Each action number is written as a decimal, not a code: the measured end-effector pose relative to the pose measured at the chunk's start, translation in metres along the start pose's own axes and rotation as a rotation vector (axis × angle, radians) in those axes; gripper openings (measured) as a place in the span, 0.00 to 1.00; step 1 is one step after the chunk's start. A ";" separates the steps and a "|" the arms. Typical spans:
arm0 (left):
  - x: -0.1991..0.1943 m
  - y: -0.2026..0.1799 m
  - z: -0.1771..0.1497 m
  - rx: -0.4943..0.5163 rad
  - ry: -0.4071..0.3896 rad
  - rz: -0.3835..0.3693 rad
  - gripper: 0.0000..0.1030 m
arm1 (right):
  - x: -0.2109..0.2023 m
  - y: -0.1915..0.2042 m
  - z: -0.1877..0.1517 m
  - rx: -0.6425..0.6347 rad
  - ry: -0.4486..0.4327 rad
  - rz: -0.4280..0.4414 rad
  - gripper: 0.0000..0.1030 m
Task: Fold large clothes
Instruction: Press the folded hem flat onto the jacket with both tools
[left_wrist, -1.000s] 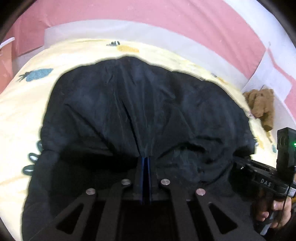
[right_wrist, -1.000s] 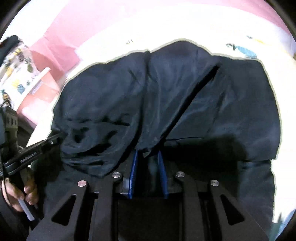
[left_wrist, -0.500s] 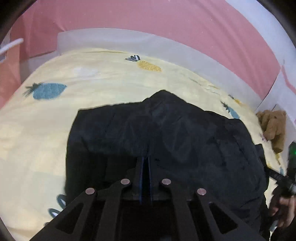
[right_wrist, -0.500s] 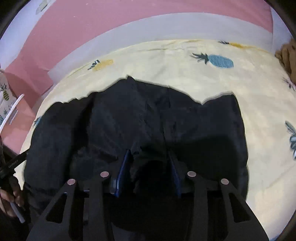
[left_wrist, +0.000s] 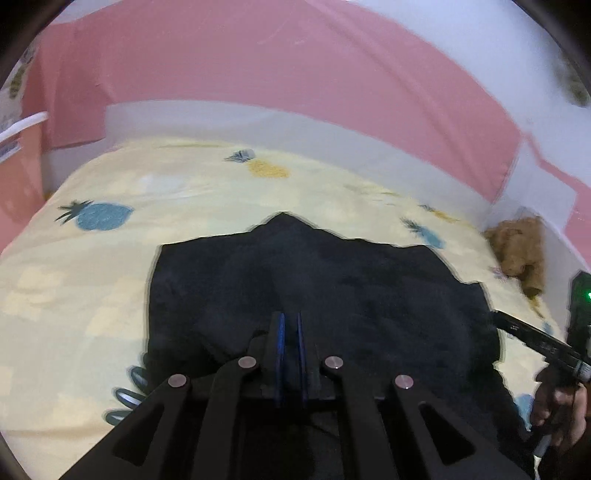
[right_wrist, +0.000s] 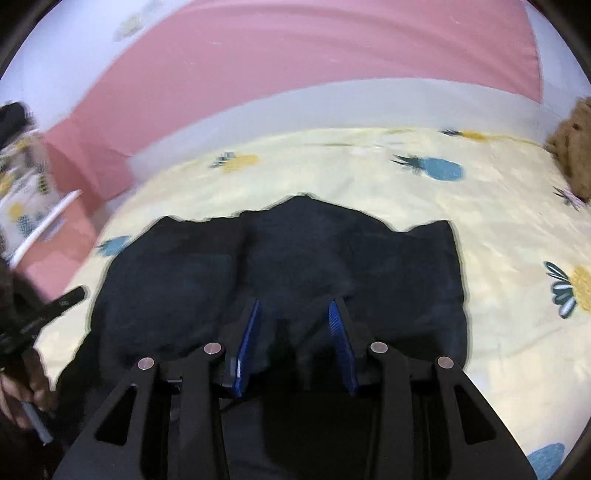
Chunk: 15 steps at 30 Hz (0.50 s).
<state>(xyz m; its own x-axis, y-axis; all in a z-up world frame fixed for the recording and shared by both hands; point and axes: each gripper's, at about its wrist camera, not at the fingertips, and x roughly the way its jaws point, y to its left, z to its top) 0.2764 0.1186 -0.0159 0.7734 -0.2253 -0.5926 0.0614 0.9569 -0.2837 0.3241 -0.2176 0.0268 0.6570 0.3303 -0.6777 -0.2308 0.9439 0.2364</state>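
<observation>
Pink walls (left_wrist: 258, 66) backed a bed with a pineapple-print sheet (left_wrist: 92, 277), where the dark garment (left_wrist: 332, 288) lay at lower centre. Left tongs (left_wrist: 290, 325) were narrow, nearly closed; any pinched cloth was indiscernible. Right tongs (right_wrist: 293, 314) stood wide over the garment.

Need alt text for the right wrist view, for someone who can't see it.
The right gripper hangs open over a dark garment spread on a pale yellow pineapple-print bedsheet. A pink wall rises behind the bed.
</observation>
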 end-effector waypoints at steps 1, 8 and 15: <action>0.000 -0.012 -0.007 0.008 0.021 -0.037 0.06 | 0.004 0.008 -0.004 -0.018 0.013 0.023 0.38; 0.060 -0.025 -0.055 0.064 0.191 -0.020 0.06 | 0.075 0.023 -0.046 -0.068 0.170 0.043 0.36; 0.060 -0.035 -0.055 0.082 0.200 0.033 0.05 | 0.068 0.023 -0.046 -0.062 0.187 0.023 0.36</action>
<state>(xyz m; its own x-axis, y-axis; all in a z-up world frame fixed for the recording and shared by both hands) 0.2860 0.0619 -0.0832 0.6357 -0.2181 -0.7405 0.0956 0.9741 -0.2048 0.3304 -0.1737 -0.0461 0.5079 0.3400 -0.7915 -0.2916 0.9324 0.2134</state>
